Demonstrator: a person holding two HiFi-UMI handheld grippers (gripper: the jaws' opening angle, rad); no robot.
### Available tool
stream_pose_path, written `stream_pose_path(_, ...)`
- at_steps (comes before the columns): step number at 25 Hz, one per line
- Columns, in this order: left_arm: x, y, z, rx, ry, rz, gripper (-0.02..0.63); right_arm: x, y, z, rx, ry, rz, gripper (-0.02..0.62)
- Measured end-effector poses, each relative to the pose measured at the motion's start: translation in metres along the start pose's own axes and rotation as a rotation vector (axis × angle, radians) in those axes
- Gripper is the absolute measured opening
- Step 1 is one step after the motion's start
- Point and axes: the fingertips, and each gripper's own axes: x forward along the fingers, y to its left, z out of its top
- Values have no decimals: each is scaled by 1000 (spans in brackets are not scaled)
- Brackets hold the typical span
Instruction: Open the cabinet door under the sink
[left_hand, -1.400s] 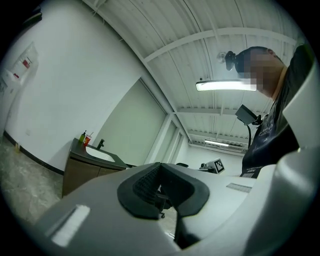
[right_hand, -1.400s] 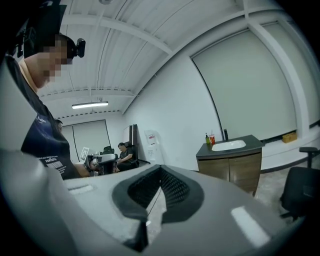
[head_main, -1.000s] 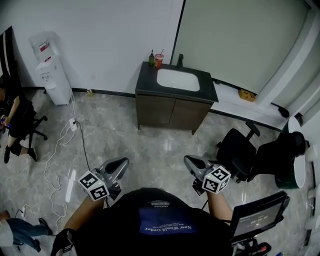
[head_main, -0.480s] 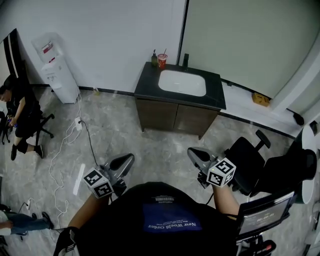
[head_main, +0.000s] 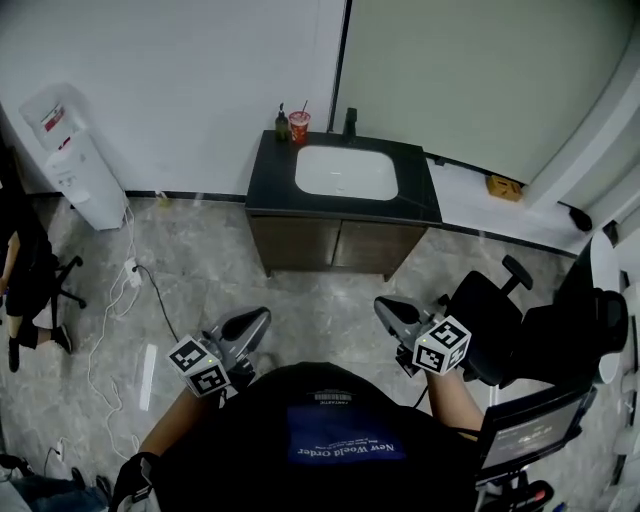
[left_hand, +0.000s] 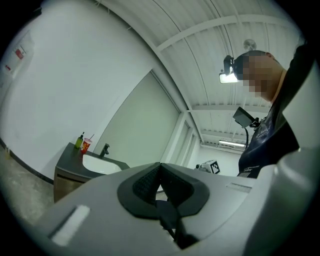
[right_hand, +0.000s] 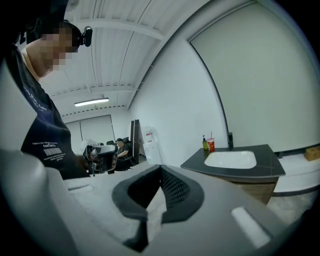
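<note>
Head view: cabinet doors (head_main: 335, 247) shut, at 12 o'clock under sink (head_main: 346, 172), facing 6, row spanning 9–3; office chair (head_main: 488, 305) at 4; left gripper (head_main: 255, 318) and right gripper (head_main: 385, 308) well apart from them. Left gripper view: jaws together, empty. Right gripper view: jaws together, empty.

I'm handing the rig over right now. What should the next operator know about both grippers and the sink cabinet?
Left gripper: jaws together, nothing held.
Right gripper: jaws together, nothing held.
Cabinet under the sink: against the far wall, across bare floor from both grippers. Both doors look shut, and no handle can be made out from here.
Done: nothing on the cabinet yet.
Left: get to the cabinet, open the jaws, grip a door's edge or handle, and pull it open.
</note>
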Motion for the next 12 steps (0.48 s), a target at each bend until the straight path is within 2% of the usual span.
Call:
stream_pose_path(8, 27, 104, 53, 21, 36, -112, 3, 81, -31, 44, 15, -37, -144, 1)
stream_pose_path(12, 43, 149, 61, -13, 63, -128, 3, 120, -43, 53, 19, -29, -161, 1)
